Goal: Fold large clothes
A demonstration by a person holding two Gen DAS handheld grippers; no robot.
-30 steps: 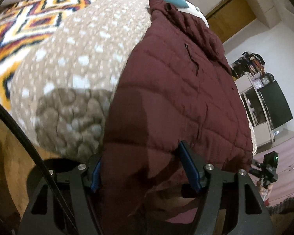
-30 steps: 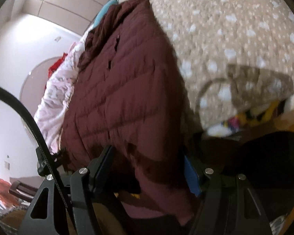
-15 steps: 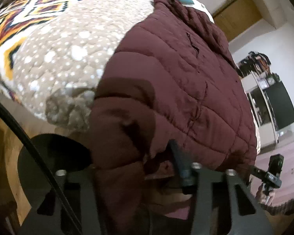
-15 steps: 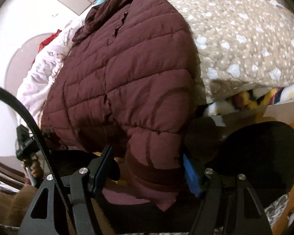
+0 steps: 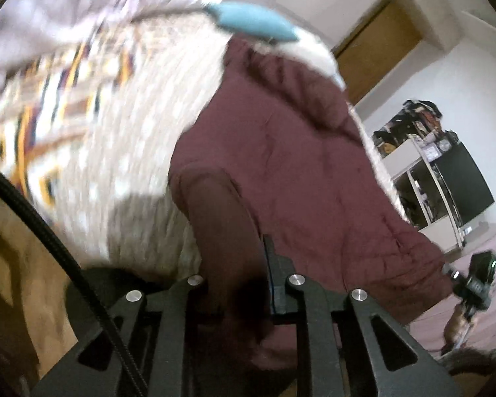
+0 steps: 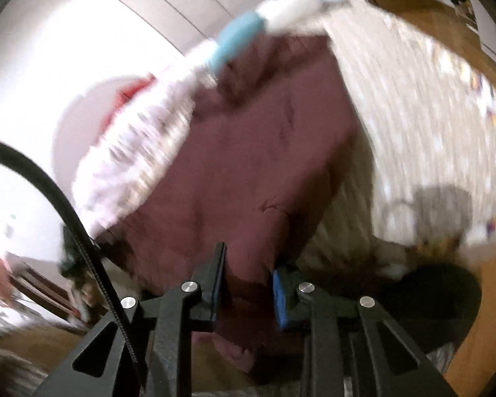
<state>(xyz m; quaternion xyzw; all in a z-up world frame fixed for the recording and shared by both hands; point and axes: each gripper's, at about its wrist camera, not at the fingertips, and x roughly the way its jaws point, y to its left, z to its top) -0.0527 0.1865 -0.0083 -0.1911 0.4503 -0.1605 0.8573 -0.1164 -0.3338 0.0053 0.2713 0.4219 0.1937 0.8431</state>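
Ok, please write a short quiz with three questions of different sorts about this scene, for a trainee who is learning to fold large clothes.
1. True or false: the left claw is shut on the hem of the maroon jacket.
2. Multiple choice: what does the jacket lie on? A) a wooden chair B) a beige spotted quilt C) a glass table
3. Fill the gap: the right claw is shut on the ______ jacket.

Key
1. True. Dark fabric fills the space between its fingers.
2. B. The quilt covers the bed beside and under the jacket.
3. Maroon. The hem runs between the blue pads.
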